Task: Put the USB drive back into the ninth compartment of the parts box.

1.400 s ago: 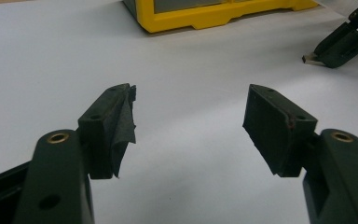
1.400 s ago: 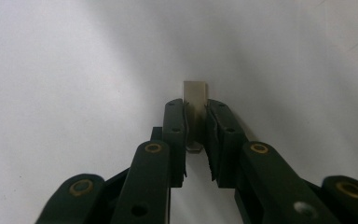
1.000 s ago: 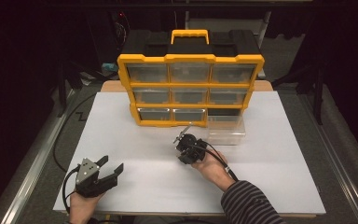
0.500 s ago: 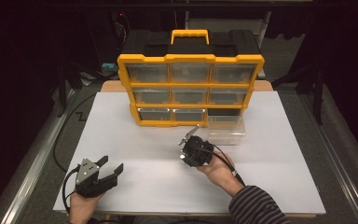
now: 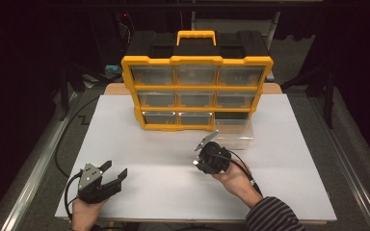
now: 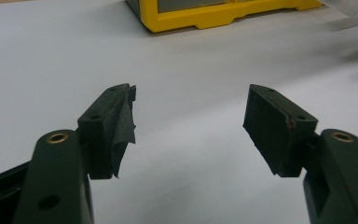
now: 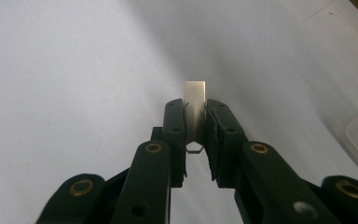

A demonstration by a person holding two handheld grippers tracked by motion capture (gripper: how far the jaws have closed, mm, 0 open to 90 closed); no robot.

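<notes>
One organizer [image 5: 196, 82]; one loose drawer [image 5: 235, 135]; two grippers [image 5: 103, 180].

The organizer cabinet [image 5: 196, 79] has a yellow frame, black top and clear drawers. The table surface [image 5: 139, 149] is plain white. Both grippers are black, the right gripper [image 7: 195, 122] with brass-coloured rivets. The metal strip [image 7: 194, 95] is silver-grey. The sleeve [image 5: 274, 216] is dark with thin pale stripes.

Left gripper [image 5: 107, 177]: held low at the near left of the table in the person's left hand [image 5: 84, 211], jaws spread wide apart, nothing between them. Right gripper [image 5: 203, 150]: raised above the table centre, held by the right hand [image 5: 233, 178], striped sleeve [image 5: 274, 216] behind; jaws closed together, pointing away from the person.
</notes>
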